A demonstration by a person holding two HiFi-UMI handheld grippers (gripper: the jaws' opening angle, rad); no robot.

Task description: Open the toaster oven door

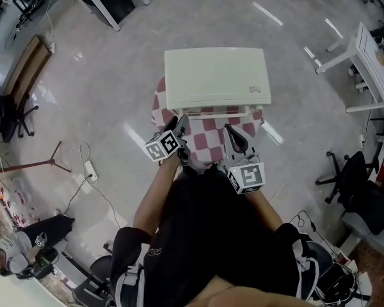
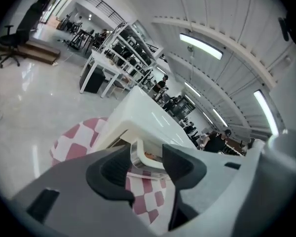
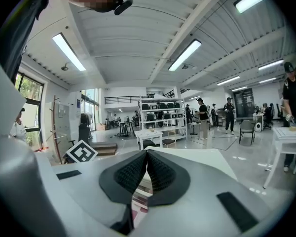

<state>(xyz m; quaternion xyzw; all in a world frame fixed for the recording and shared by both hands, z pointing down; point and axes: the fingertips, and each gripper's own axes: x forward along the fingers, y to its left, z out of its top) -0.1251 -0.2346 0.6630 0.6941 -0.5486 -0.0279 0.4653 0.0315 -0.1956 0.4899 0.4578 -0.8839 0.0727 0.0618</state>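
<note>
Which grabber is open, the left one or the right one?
The left gripper: its jaws stand apart, while the right gripper's jaws are pressed together.

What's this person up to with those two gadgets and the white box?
A person holds tongs in each hand at a white toaster oven on a checked cloth. The left tongs stand open, with the oven's door handle between them, ungripped. The right tongs are shut and empty.
</note>
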